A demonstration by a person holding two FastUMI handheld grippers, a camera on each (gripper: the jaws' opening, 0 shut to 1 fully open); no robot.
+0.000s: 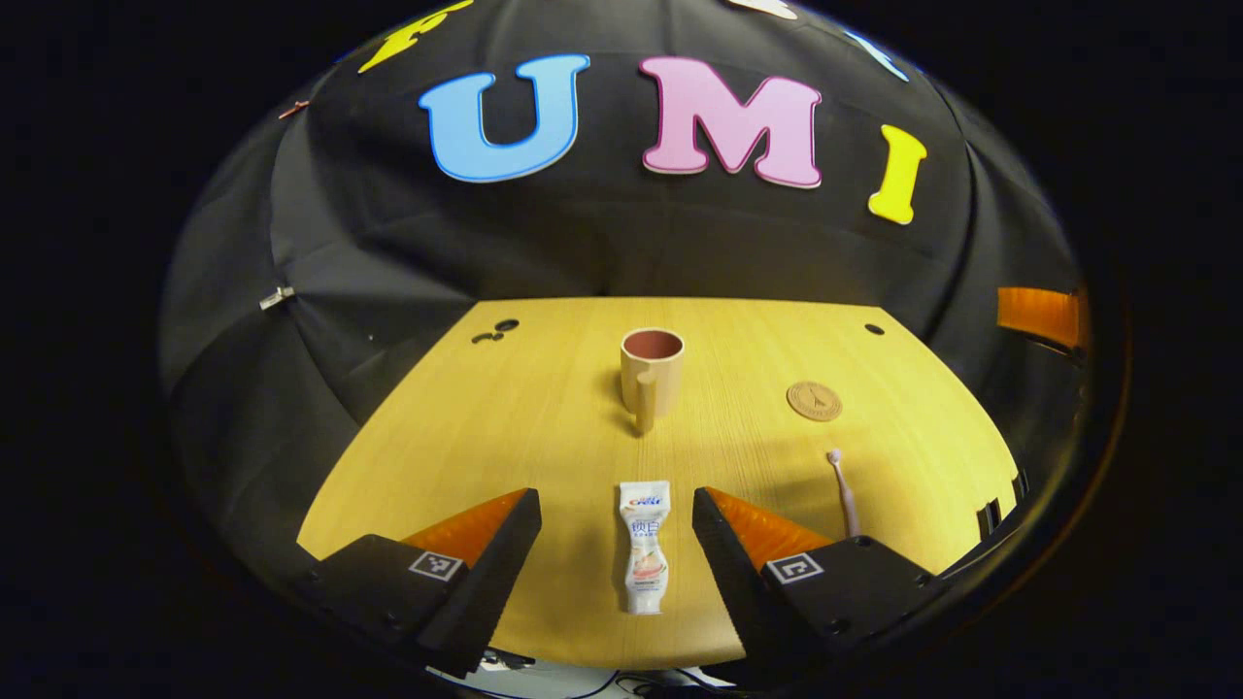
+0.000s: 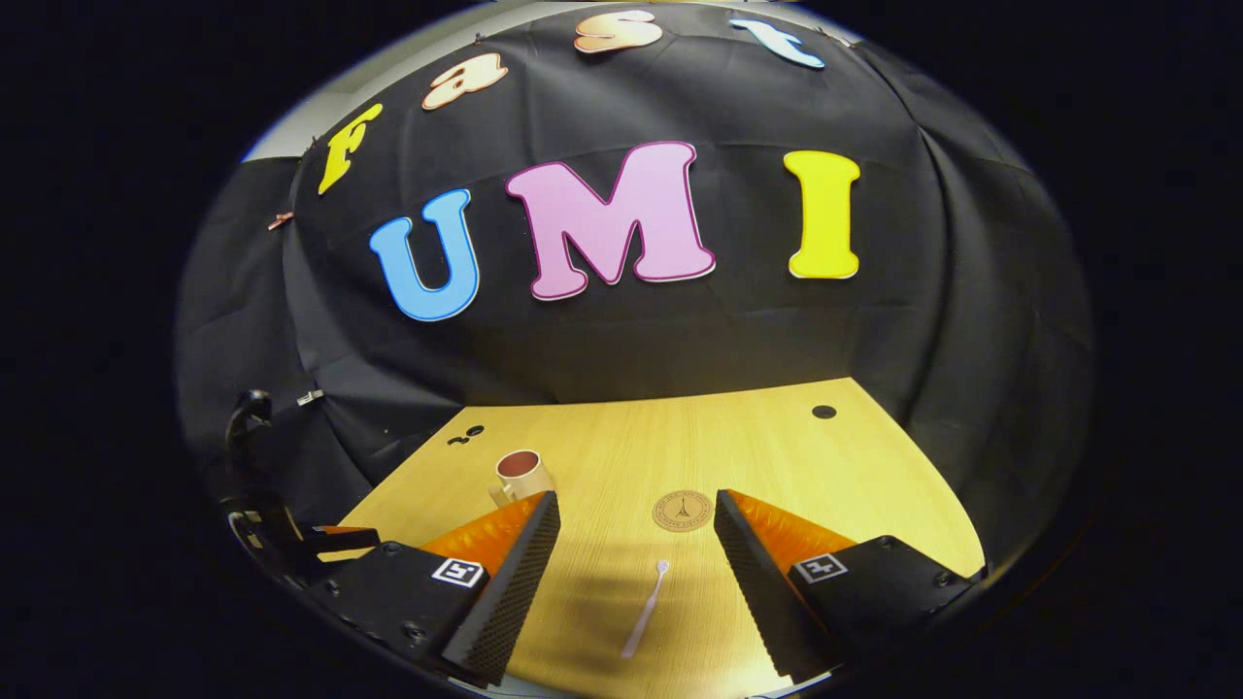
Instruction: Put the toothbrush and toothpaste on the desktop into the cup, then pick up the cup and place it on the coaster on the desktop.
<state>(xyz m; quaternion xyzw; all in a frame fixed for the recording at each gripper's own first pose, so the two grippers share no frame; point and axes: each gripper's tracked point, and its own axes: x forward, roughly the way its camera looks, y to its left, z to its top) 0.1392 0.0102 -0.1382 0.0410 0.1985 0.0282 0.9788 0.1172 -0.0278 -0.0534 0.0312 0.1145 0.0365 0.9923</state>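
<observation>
White toothpaste [image 1: 645,549] (printed label), between wide-open left hand-held gripper [image 1: 617,529]; right hand-held gripper [image 2: 636,544] agape, empty

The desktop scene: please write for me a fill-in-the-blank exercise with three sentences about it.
1. The toothpaste lies on the desktop between the open jaws of the ____ gripper.
2. The cup stands upright and is ____ inside.
3. The round coaster has ____ on it; the toothbrush lies nearer the right gripper.

Missing words: left; empty; nothing
</observation>
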